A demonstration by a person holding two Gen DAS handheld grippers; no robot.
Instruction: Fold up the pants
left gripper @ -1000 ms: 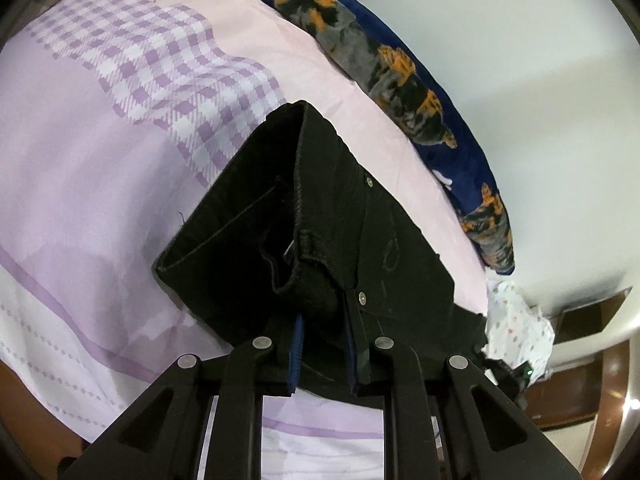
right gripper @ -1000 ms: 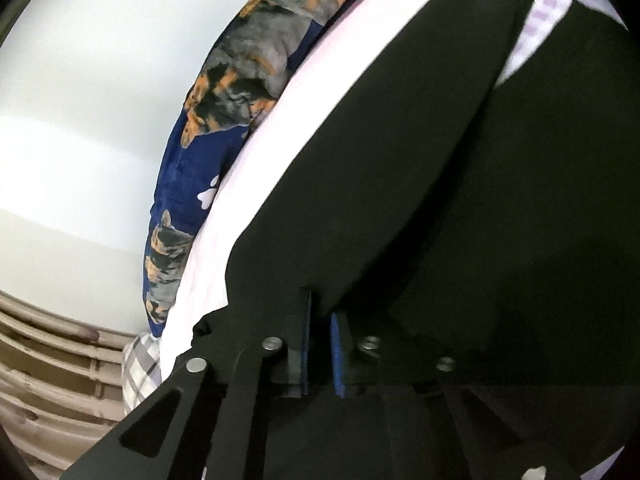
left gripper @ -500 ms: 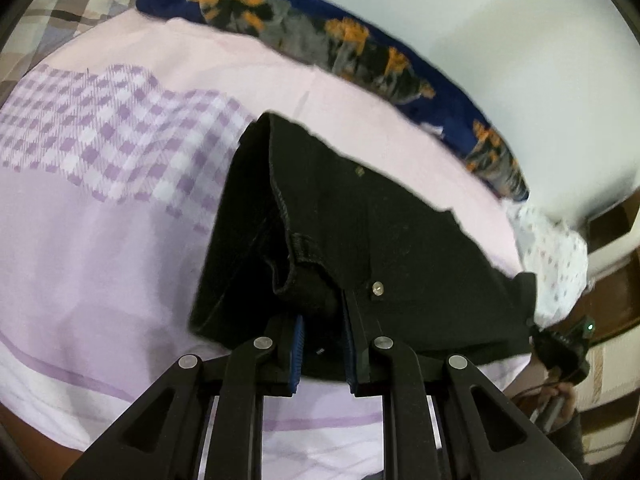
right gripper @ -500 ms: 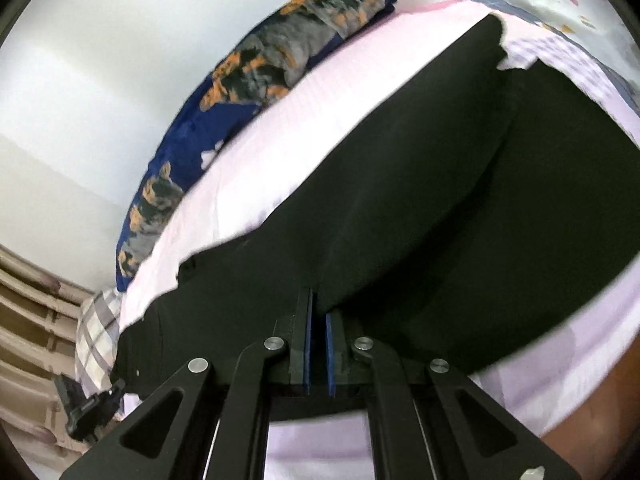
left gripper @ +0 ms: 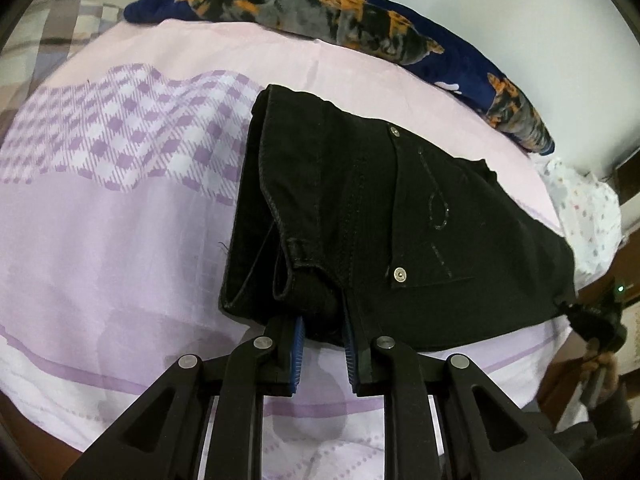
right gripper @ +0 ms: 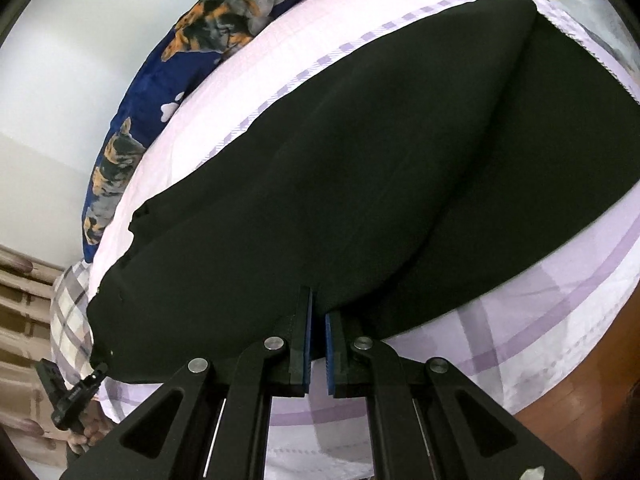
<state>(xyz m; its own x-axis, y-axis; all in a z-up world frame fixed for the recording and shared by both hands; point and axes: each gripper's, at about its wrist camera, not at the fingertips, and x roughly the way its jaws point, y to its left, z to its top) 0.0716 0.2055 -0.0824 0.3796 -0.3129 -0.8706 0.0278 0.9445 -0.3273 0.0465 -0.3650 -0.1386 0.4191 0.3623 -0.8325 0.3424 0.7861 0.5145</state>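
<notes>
Black pants [left gripper: 400, 216] lie stretched across a pink and purple bed sheet [left gripper: 120, 220]. In the left wrist view the waistband end is nearest, with rivets and a back pocket facing up. My left gripper [left gripper: 322, 328] is shut on a thick bunch of that waistband between its blue pads. At the far right of that view, my right gripper [left gripper: 596, 320] holds the pants' other end. In the right wrist view the pants [right gripper: 360, 180] spread out as two dark legs. My right gripper [right gripper: 318, 312] is shut on their near edge. My left gripper [right gripper: 72, 396] shows at lower left, held by a hand.
A dark blue blanket [left gripper: 360, 28] with orange and grey dog prints runs along the white wall behind the pants. A white dotted cloth [left gripper: 584, 208] lies at the bed's right end and a plaid pillow [right gripper: 72, 304] at the other. A brown wooden floor [right gripper: 580, 392] shows beyond the sheet's edge.
The left wrist view has rolled, so the waistband now lies level across the bed. The right gripper has pulled the legs out, and the pants lie flatter, with more sheet showing around them.
</notes>
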